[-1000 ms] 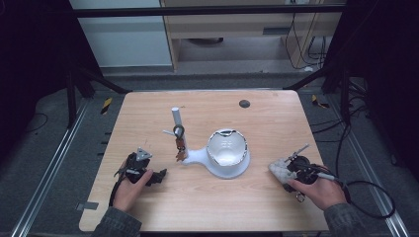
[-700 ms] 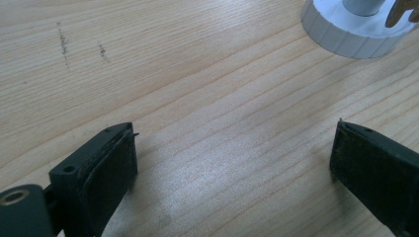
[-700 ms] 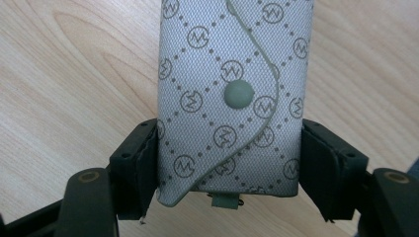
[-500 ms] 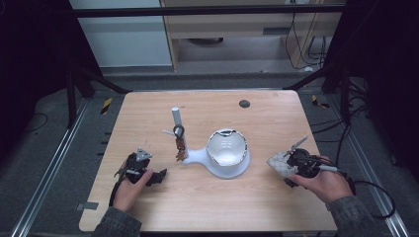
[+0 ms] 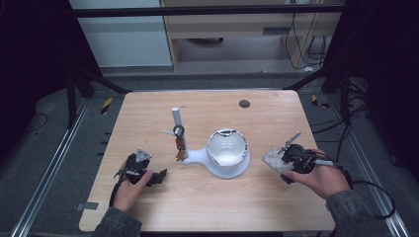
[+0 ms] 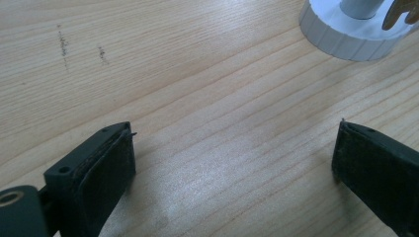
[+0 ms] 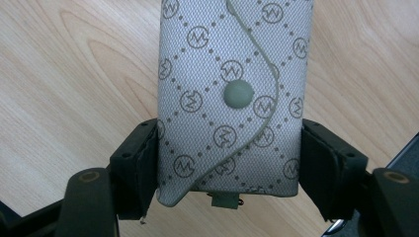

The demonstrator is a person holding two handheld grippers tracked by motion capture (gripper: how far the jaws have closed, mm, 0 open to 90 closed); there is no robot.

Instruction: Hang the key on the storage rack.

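The right gripper (image 7: 230,163) is clamped on the monogrammed key pouch (image 7: 232,98), grasp complete, placement pending; the left gripper (image 6: 232,163) stands open.

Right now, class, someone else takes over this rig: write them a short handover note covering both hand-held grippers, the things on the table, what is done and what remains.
Right hand-held gripper: shut on the patterned key pouch, lifted off the table at its right side.
Left hand-held gripper: open, holding nothing, at the table's left front.
White stand with post and hanging keys: centre, untouched.
Done: pouch gripped.
Left: probably carrying the pouch to the stand.
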